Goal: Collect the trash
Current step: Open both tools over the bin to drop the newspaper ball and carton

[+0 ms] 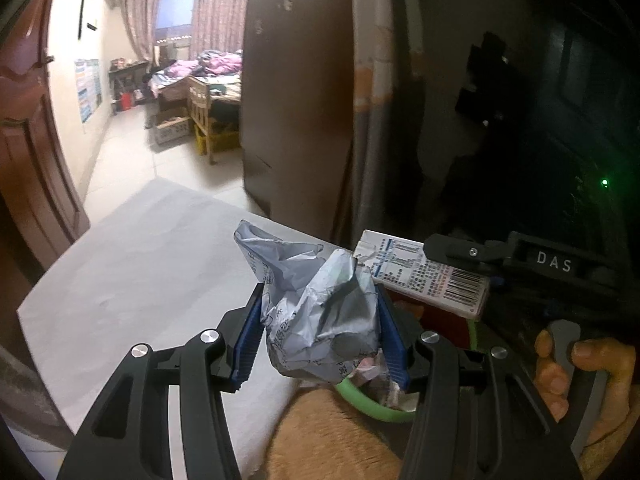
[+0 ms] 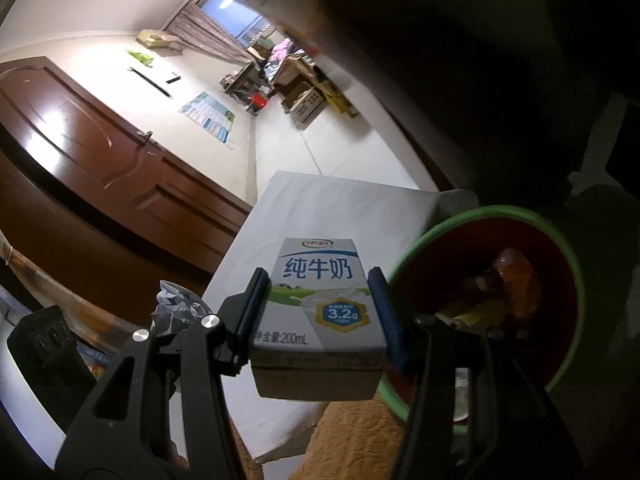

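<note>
Trash held aloft over a grey tabletop [image 1: 132, 276]

The left hand-held gripper [image 1: 320, 332] clamps a crumpled paper wad [image 1: 316, 316]; the right hand-held gripper [image 2: 318, 320] grips a milk carton [image 2: 318, 312] just beside a green-rimmed bin [image 2: 560, 248] holding scraps.

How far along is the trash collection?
Done: some wrappers already lie in the green-rimmed bin. In hand: the left hand-held gripper clamps a crumpled paper wad; the right hand-held gripper clamps a milk carton, beside the bin. Left: dropping both in.
</note>
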